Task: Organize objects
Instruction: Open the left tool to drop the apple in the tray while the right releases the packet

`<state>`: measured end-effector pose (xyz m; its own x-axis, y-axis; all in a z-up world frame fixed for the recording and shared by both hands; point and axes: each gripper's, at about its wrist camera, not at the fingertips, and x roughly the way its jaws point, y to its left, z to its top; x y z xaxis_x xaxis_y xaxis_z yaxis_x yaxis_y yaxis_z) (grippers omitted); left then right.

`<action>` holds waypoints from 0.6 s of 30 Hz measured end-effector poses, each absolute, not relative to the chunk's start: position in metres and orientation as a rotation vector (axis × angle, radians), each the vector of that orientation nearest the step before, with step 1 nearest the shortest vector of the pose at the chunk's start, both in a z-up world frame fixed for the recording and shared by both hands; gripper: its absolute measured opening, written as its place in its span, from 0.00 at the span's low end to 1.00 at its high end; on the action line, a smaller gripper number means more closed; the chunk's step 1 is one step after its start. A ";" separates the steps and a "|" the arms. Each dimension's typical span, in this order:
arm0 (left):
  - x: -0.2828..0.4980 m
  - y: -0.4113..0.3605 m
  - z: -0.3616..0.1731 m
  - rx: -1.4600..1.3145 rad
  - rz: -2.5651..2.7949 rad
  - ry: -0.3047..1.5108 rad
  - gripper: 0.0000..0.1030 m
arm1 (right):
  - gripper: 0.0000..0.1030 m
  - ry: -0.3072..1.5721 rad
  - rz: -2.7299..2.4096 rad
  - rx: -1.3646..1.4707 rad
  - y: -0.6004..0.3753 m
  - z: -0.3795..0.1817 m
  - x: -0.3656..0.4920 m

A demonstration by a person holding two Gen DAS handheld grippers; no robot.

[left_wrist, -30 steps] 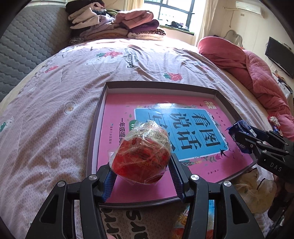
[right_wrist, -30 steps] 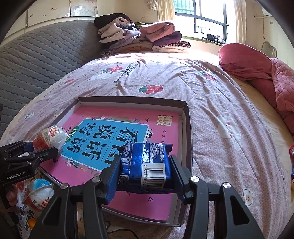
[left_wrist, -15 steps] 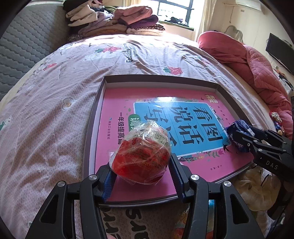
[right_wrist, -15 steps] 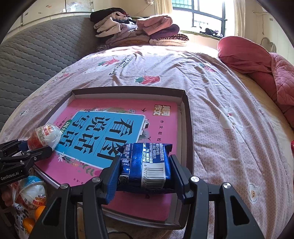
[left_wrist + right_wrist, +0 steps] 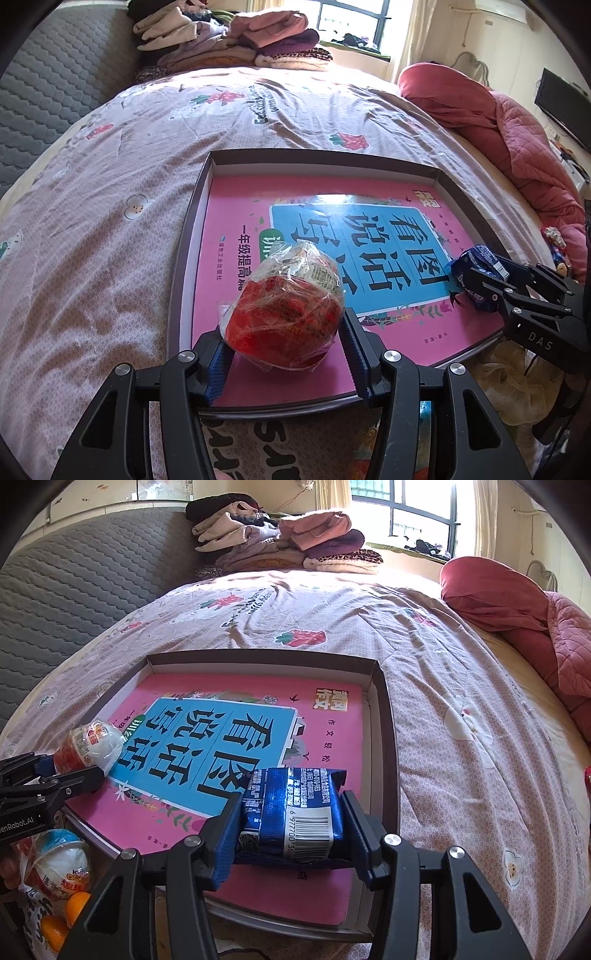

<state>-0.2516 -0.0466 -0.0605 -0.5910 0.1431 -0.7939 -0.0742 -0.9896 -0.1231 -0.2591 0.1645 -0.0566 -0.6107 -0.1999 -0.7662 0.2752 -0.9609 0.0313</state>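
Pink book (image 5: 332, 229), blue packet (image 5: 295, 812), strawberry-print pink bedspread (image 5: 110, 221).

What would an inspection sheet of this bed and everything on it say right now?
Surface: floral bedspread, wrinkled.
Job's things: shallow box with pink book inside; red wrapped snack; blue packet.
Clutter: bagged snacks beside the box.
Grippers: left gripper and right gripper, jaws shut on one item each, over the box.
Cables: nothing seen on the bed.
Surroundings: folded clothes, red quilt, window.
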 end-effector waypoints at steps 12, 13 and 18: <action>-0.255 -0.050 -0.060 -1.372 2.684 -0.171 0.57 | 0.52 0.129 -2.618 1.225 0.166 -0.054 -0.260; -0.255 -0.049 -0.060 -1.373 2.680 -0.176 0.57 | 0.52 0.124 -2.617 1.228 0.166 -0.054 -0.260; -0.253 -0.049 -0.056 -1.363 2.684 -0.175 0.60 | 0.54 0.101 -2.613 1.226 0.167 -0.051 -0.260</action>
<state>-0.2532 -0.0485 -0.0562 -0.5851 0.1644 -0.7941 -0.0598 -0.9853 -0.1599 -0.2598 0.1666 -0.0510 -0.6136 -0.1975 -0.7645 0.2557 -0.9658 0.0443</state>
